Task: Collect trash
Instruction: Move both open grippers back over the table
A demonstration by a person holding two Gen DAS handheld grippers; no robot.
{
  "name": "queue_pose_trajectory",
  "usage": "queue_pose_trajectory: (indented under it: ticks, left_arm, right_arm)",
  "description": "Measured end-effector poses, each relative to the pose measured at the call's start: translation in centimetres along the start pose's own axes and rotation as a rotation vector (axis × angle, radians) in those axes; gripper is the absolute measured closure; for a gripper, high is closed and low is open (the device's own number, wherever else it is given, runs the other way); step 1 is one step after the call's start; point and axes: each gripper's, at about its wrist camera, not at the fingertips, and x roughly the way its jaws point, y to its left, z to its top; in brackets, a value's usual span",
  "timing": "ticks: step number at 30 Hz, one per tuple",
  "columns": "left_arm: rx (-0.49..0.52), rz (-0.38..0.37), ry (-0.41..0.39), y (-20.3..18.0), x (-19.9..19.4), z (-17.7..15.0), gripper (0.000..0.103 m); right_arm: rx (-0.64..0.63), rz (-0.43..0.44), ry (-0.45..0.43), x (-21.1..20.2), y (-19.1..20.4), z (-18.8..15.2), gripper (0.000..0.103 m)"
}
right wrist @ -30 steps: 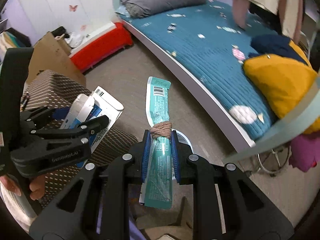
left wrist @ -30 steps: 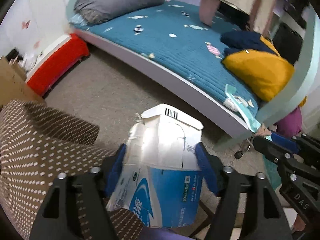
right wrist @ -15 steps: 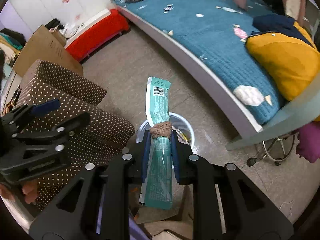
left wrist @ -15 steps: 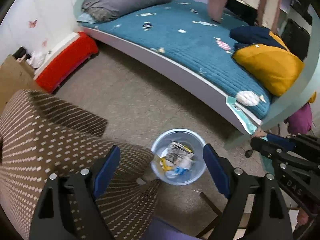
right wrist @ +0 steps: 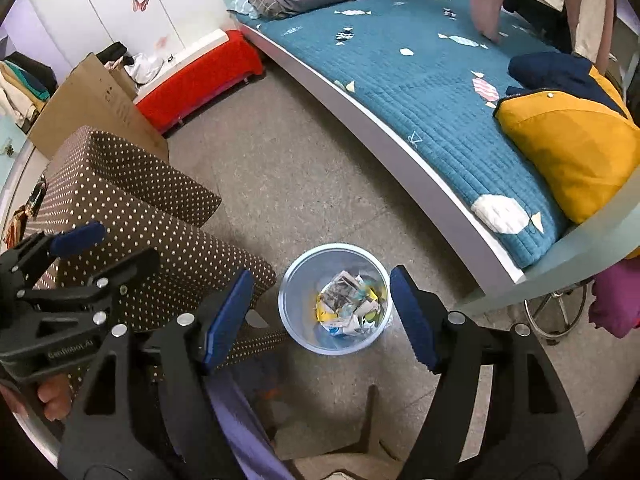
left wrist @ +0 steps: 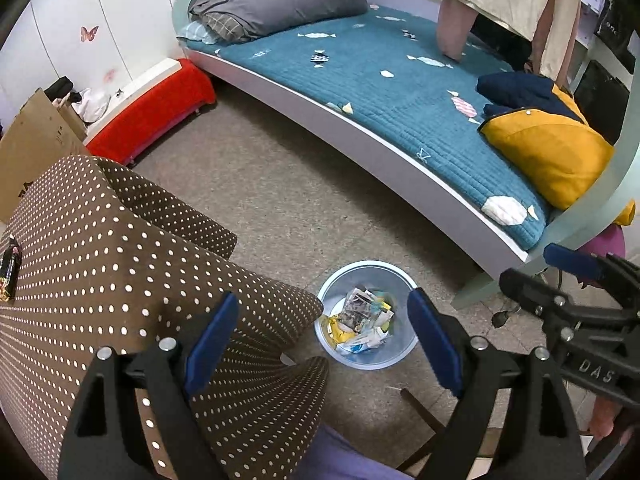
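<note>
We see the teal bed [left wrist: 400,92] fill the upper right of both frames, the dotted brown cover [left wrist: 100,260] the left. The bin [right wrist: 334,300], holding crumpled wrappers [right wrist: 348,304], sits bottom centre, framed between both empty, spread-fingered tools, our left gripper [left wrist: 320,344] and right gripper [right wrist: 320,316], the right looking slightly nearer.

A home bedroom. A bed [left wrist: 400,92] with teal quilted cover and grey pillow [left wrist: 276,0] fills one side. Butterfly stickers [right wrist: 141,3] dot the white wardrobe doors.
</note>
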Motion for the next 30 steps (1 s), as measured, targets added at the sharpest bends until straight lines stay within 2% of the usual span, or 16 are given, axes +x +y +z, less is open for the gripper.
queue_pose_trajectory:
  ticks: [10,22,30]
  left_arm:
    - [0.010,-0.016,-0.012,-0.3,-0.9,-0.6,0.018]
    - [0.002,-0.041,-0.049,0.3,-3.6,-1.2,0.017]
    - [-0.025,-0.045,-0.082,1.6,-6.1,-1.7,0.016]
  right_arm:
    - [-0.014,-0.009,-0.003,-1.2,0.3,-1.1,0.032]
    - [-0.024,0.003,-0.074,-4.8,1.3,-1.4,0.032]
    - [-0.052,0.029,-0.117,-6.8,3.3,-1.4,0.029]
